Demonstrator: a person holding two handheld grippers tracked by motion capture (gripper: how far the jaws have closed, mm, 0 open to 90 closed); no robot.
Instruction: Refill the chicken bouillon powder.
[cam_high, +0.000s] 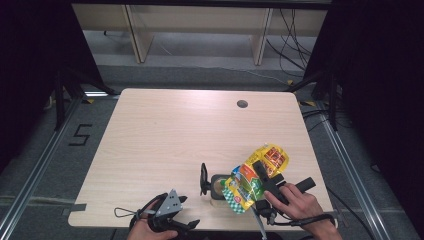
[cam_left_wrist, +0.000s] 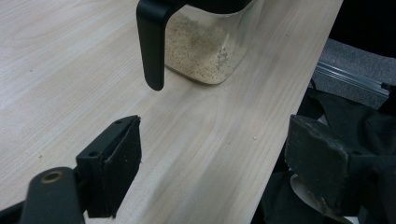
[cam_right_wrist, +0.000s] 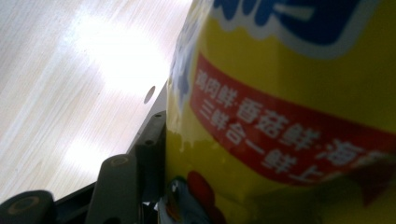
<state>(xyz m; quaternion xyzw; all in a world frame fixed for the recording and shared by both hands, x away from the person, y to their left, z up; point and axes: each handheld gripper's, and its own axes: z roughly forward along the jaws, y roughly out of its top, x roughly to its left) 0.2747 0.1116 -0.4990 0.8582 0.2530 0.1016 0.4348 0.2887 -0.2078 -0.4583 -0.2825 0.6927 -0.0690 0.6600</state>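
1. Pale wood covers the table, which stands on a grey floor with dark curtains at both sides.
2. Nearest to the person, at the front edge of the table, the left hand holds the left gripper, which has a grey three-cornered plate on top.
3. In the left gripper view its two black jaws stand wide apart, and nothing is between them; one jaw is over the wood and the other is past the table edge.
4. Just beyond these jaws stands a clear jar with a black handle, and pale grains lie inside it.
5. In the high view the same jar is near the front edge, between the two hands, and its handle points to the left.
6. On the right side, the right hand holds the right gripper, and its jaws are closed on a yellow snack bag.
7. This bag is tilted, and its lower end hangs over the open top of the jar.
8. In the right gripper view the bag is pressed against one black jaw at the left; a red band with white characters crosses it.
9. Farther away, a small round hole is in the table near its back edge.
10. Behind the table, light wooden furniture legs stand on the floor, and black cables lie at the right.
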